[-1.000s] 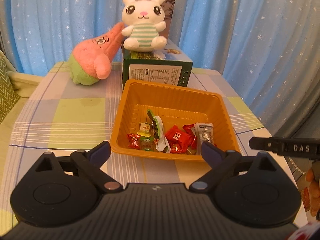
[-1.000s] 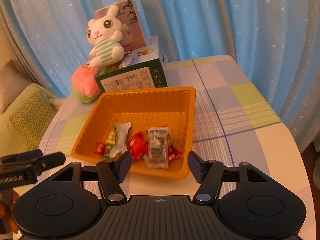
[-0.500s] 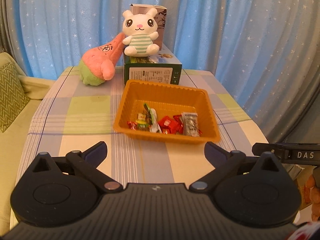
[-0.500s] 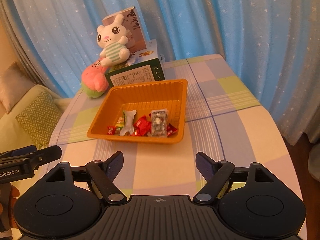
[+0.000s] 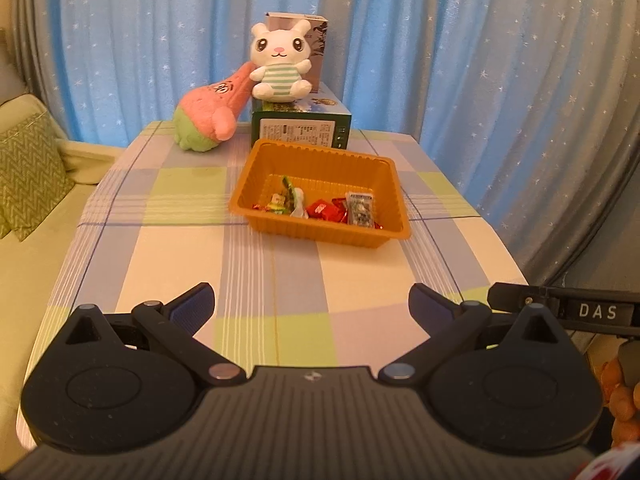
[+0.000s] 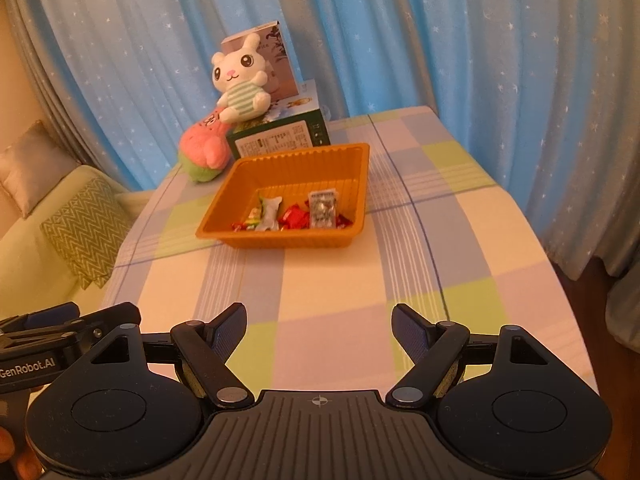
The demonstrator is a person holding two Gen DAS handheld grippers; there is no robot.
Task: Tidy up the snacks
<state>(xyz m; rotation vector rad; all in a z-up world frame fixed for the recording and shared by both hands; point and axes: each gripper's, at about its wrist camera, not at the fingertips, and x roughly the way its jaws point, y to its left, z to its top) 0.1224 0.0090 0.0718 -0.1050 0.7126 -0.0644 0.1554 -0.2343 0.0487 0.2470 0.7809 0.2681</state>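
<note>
An orange plastic tray sits mid-table on the checked cloth. Inside lie several wrapped snacks: red candies, a silver-grey packet and a green-and-white wrapper. My left gripper hovers over the table's near end, open, nothing between its fingers. My right gripper is likewise open and empty, well short of the tray. Each gripper shows at the edge of the other's view.
Behind the tray stands a green box with a white bunny plush on top and a small box behind. A pink star plush leans beside it. Blue curtains hang behind; a sofa with a zigzag cushion sits left.
Both grippers have drawn back from the tray toward the near end of the table and risen a little. The right gripper's fingers have spread wider. The snacks stay in the tray.
</note>
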